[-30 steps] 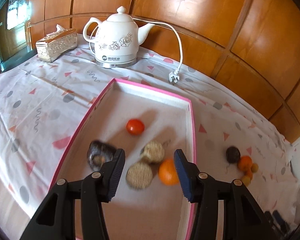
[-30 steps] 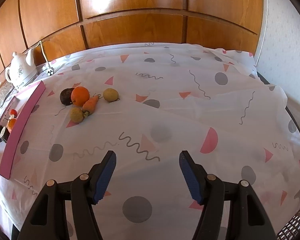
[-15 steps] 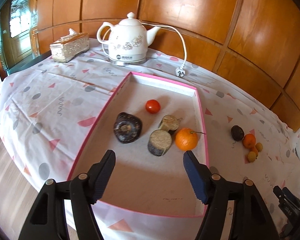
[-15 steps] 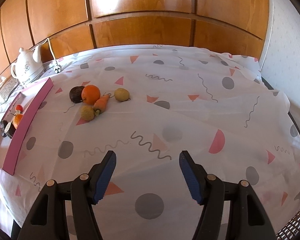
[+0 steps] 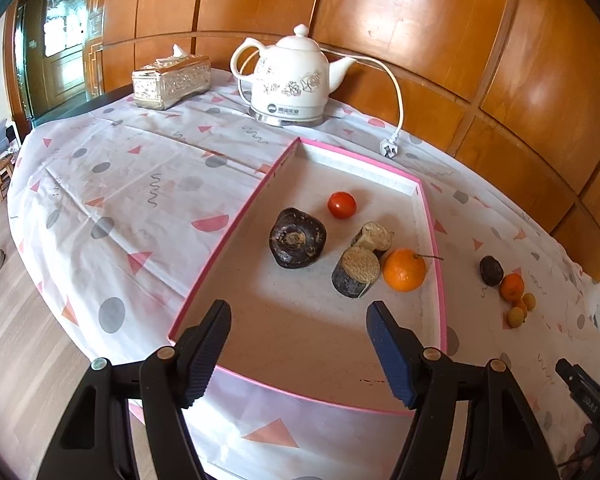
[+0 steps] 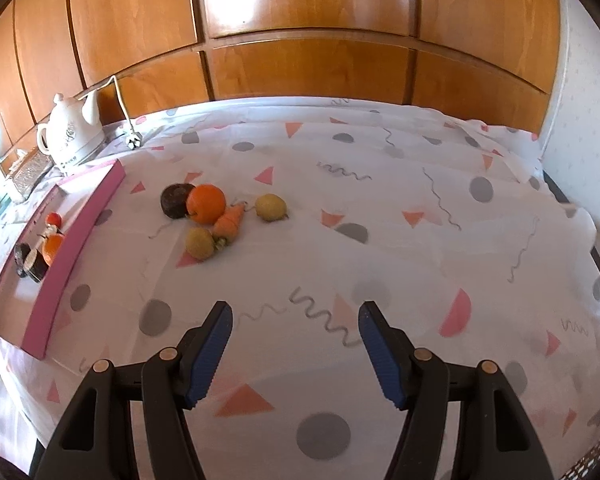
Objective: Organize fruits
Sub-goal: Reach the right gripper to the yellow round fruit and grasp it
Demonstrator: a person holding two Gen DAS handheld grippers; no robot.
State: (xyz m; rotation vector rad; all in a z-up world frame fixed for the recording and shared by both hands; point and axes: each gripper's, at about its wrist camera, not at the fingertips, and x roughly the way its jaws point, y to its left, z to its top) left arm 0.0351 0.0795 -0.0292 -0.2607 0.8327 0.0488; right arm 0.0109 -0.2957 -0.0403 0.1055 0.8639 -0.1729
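Sorting is partway done, by the look of it: a tomato (image 5: 341, 205), a dark wrinkled fruit (image 5: 297, 237), two cut brown chunks (image 5: 356, 272) and an orange (image 5: 404, 270) already lie in the pink-rimmed tray (image 5: 228, 236), while a small cluster waits loose on the table (image 6: 380, 240). That cluster holds a dark round fruit (image 6: 175, 201), a second orange (image 6: 206, 203), a carrot (image 6: 230, 221) and two yellowish fruits (image 6: 271, 207), touching or just beside one another.

From the right tongs (image 6: 296, 354) the loose pile sits at about eleven o'clock, well apart; the tray lies farther round at nine o'clock. These tongs are spread and hold nothing. The left tongs (image 5: 298, 354) are also spread and empty, hanging over the near end of the tray, with the tray's fruit at twelve to one o'clock and the loose pile far out at two o'clock.

The step in hand seems to be the gap between placements. Next calls for reaching the loose pile and singling out an outer piece, likely the yellow fruit at its right edge, without scattering the neighbours.

Beyond the tray stand a white kettle (image 5: 294, 80) and a tissue box (image 5: 172, 80).
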